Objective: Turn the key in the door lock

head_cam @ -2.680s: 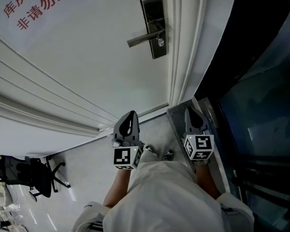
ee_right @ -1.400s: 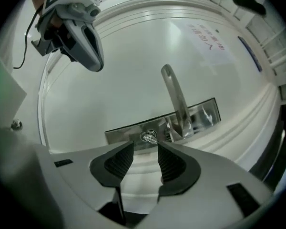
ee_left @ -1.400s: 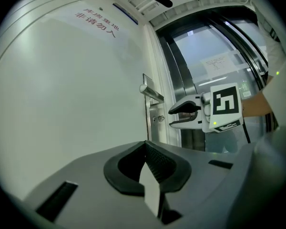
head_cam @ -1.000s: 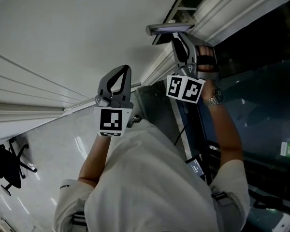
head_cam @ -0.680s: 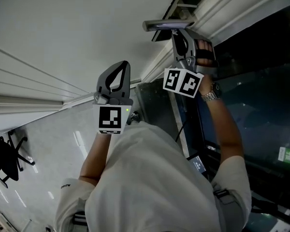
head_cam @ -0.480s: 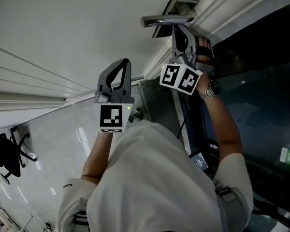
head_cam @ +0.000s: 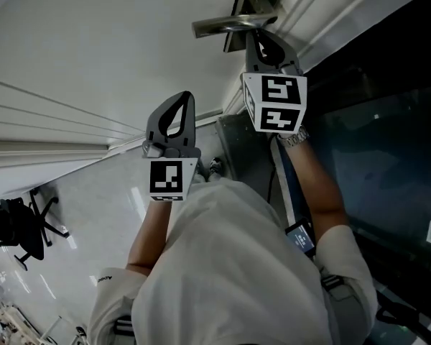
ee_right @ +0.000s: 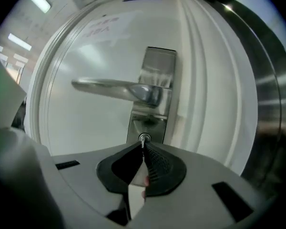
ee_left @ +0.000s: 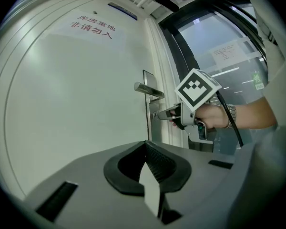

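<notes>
The jaws of the right gripper have just been closing and now meet on the small silver key. Its head is pinched between their tips while the rest of it sits in the keyhole. The keyhole is in the lower part of the tall brushed-metal lock plate, directly under the silver lever handle. The handle lies level and reaches from the plate toward the middle of the white panelled door. The plate stands close to the door's latch edge, just beside the white moulded door frame. In the left gripper view the right gripper points level at the plate, gripped by a hand with a metal wristwatch on the wrist.

The left gripper is held back from the door, well apart from the lock plate — its jaws are together with nothing between them. In the head view it sits lower than the right gripper and to its left. A red printed notice is fixed near the door's top edge, and a dark glass partition runs beyond the frame.
</notes>
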Demonstrator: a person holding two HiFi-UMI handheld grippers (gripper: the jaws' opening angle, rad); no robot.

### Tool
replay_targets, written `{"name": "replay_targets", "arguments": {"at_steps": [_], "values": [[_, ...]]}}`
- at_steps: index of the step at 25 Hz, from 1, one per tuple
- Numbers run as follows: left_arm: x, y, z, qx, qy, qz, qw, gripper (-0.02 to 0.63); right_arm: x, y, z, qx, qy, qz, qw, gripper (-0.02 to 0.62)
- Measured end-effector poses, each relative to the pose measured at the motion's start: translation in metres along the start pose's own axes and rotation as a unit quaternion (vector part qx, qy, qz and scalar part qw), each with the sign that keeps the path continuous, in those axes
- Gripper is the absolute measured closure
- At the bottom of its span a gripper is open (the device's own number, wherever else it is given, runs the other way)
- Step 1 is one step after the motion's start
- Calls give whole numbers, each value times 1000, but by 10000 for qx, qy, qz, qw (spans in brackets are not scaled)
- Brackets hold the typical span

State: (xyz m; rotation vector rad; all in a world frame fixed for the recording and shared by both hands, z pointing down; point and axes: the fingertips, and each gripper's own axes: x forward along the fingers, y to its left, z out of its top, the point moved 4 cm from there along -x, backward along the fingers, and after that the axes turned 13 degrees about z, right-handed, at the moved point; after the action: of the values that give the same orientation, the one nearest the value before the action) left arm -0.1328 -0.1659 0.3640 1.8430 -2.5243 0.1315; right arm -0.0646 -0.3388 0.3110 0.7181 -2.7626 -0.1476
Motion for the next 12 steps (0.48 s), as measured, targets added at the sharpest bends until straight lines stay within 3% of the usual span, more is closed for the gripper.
{"name": "replay_targets", "arguments": {"at_steps": [2, 4, 6, 9, 12], "values": [[-1, -3, 1, 44, 16, -13, 10000, 597, -1, -4, -1, 1084, -298, 226, 9934, 581], [-2, -5, 1, 103, 42, -9, 9999, 597, -2, -7, -3, 2163, -609, 414, 9735, 581], [-1, -9, 1, 159, 79, -5, 9998, 597, -2, -9, -5, 3087, -887, 527, 9456, 583], [-1, -16, 2, 245, 88, -25, 9997, 597, -2, -11, -9, 4066, -1219, 561, 9037, 583], [-2, -19, 5, 330, 90, -49, 9994, 597, -2, -10, -12, 4956, -1623, 684, 8505, 583]]}}
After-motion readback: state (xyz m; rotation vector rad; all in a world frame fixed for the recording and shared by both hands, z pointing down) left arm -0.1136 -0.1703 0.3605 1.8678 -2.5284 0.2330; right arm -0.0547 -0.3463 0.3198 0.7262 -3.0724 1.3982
